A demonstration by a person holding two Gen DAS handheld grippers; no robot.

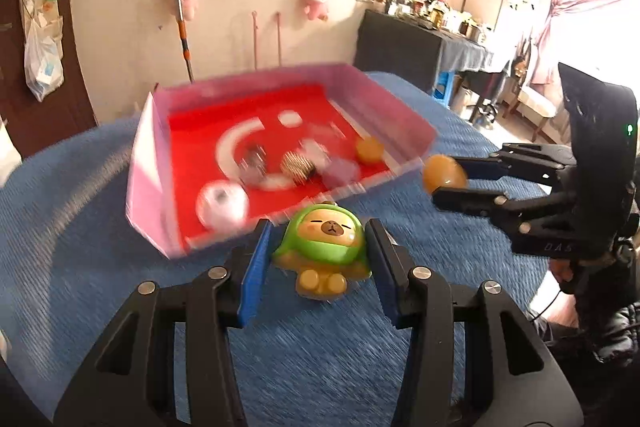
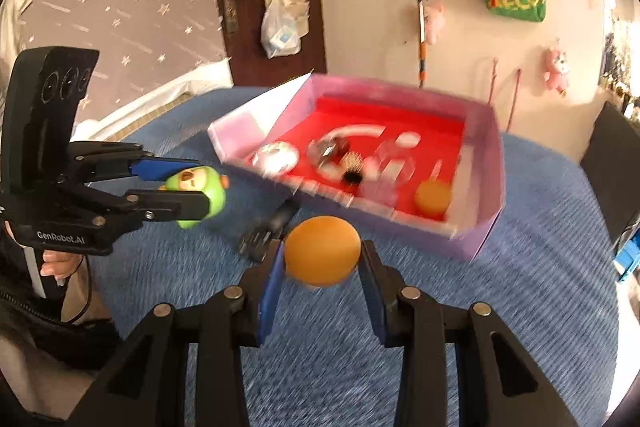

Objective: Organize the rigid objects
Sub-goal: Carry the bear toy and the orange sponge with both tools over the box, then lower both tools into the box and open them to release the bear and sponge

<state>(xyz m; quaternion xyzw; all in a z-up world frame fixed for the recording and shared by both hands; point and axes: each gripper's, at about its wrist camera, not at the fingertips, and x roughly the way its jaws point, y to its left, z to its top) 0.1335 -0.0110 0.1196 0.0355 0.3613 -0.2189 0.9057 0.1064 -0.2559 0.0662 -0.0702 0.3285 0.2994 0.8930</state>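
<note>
blue-padded left gripper (image 1: pixel 320 259) at lower centre pinches a green-hooded bear figurine (image 1: pixel 322 249), upright, face to camera, feet downward. pink box (image 1: pixel 148 163) with red floor fills mid-frame, blurred.

right gripper (image 2: pixel 322 259) at lower centre clamps an orange ball (image 2: pixel 322 251); only this view shows a black object (image 2: pixel 268 229) on the blue cloth (image 2: pixel 520 307) and a second ball (image 2: pixel 433 195) by the box's near wall.
</note>
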